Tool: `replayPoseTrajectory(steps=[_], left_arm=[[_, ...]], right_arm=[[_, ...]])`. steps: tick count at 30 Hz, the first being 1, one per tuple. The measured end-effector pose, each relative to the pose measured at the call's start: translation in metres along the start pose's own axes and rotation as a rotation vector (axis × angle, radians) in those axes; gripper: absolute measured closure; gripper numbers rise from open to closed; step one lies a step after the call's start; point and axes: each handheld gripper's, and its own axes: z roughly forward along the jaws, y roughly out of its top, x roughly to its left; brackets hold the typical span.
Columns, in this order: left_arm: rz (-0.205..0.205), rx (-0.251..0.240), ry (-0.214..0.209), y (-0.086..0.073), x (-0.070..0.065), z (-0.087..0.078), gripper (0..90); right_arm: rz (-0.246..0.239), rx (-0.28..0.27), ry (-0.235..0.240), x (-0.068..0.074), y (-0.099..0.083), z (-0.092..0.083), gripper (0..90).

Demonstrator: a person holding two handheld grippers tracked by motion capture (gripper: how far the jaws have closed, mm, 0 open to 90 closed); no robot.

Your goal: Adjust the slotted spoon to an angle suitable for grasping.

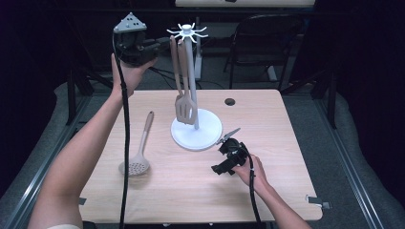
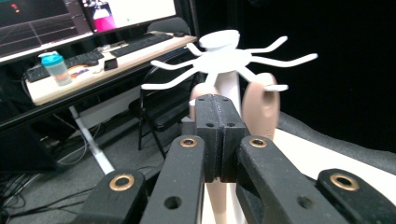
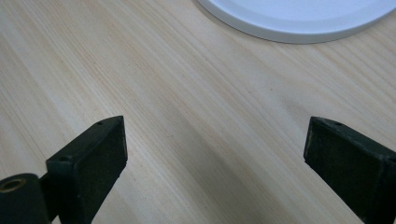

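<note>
A white utensil rack (image 1: 191, 71) stands on a round base (image 1: 210, 138) mid-table, with hook arms (image 2: 233, 58) at its top. Two beige utensils hang from it: one handle (image 2: 261, 105) is on a hook, and a slotted turner head (image 1: 184, 109) is low on the pole. My left gripper (image 1: 165, 44) is raised beside the rack top. Its jaws (image 2: 215, 100) are shut, pads pressed together, right in front of the other beige handle (image 2: 198, 93); I cannot tell whether they touch. A beige skimmer (image 1: 138, 162) lies on the table at left. My right gripper (image 1: 223, 149) rests low beside the base (image 3: 299, 18), open (image 3: 215, 154), nothing between its jaws.
The wooden table (image 1: 267, 181) has a cable hole (image 1: 229, 101) at the back. A black chair (image 1: 260, 43) stands behind the table. A desk with keyboards, monitors and a teal-lidded bottle (image 2: 57, 67) lies beyond the rack.
</note>
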Motion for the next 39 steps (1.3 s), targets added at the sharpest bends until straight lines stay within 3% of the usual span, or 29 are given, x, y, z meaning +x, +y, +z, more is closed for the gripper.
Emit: replayPoseTrajectory(steps=[2,10,15,20,39], left_arm=[[-0.003,-0.002,0.008,-0.001,0.001,0.001,90.0],[-0.004,0.010,0.032,0.000,0.006,0.008,90.0],[0.002,0.026,0.050,0.002,0.009,0.014,90.0],[-0.020,0.025,0.064,0.002,0.017,0.019,90.0],[-0.044,0.024,0.046,0.000,0.029,0.028,89.9]], right_arm=[[0.023,-0.029,0.004,0.001,-0.001,0.002,5.8],[-0.003,-0.005,-0.001,0.000,0.000,0.001,5.9],[0.005,-0.004,0.002,0.000,0.000,0.000,6.0],[0.019,-0.019,0.006,0.001,-0.001,0.002,6.1],[0.007,-0.009,0.004,-0.001,-0.001,0.001,6.1]])
